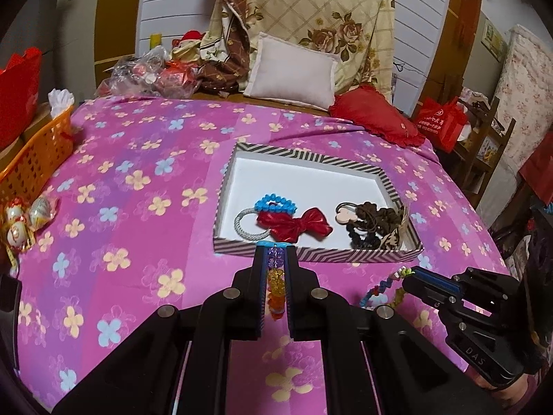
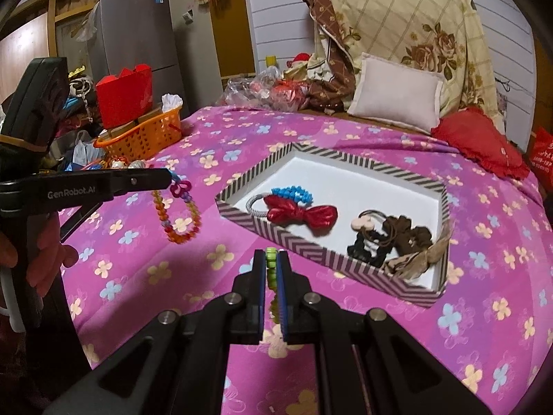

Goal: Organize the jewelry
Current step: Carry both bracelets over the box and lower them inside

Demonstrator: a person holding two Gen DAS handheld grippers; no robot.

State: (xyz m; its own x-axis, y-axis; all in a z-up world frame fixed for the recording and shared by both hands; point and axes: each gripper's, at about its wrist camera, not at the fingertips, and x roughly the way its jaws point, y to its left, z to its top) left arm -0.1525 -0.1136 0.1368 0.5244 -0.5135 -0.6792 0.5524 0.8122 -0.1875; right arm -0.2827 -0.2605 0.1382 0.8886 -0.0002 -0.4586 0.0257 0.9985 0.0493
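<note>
A bed (image 1: 145,173) covered with a pink flowered sheet is seen, with pillows piled at its head. At the left edge an orange basket (image 1: 34,159) is set. The left gripper (image 1: 274,252) is held above the sheet, its fingers closed on a bracelet of purple, yellow and orange beads (image 2: 179,214), which hangs clear of the bed. Beyond it lies a striped box lid (image 1: 345,256), white inside, in which a blue bead bracelet (image 1: 276,204), a red bow hair tie (image 1: 297,224) and dark scrunchies (image 1: 373,221) are kept. The right gripper (image 2: 273,256) is closed on a multicoloured bead bracelet (image 1: 380,287), just short of the lid's near rim.
</note>
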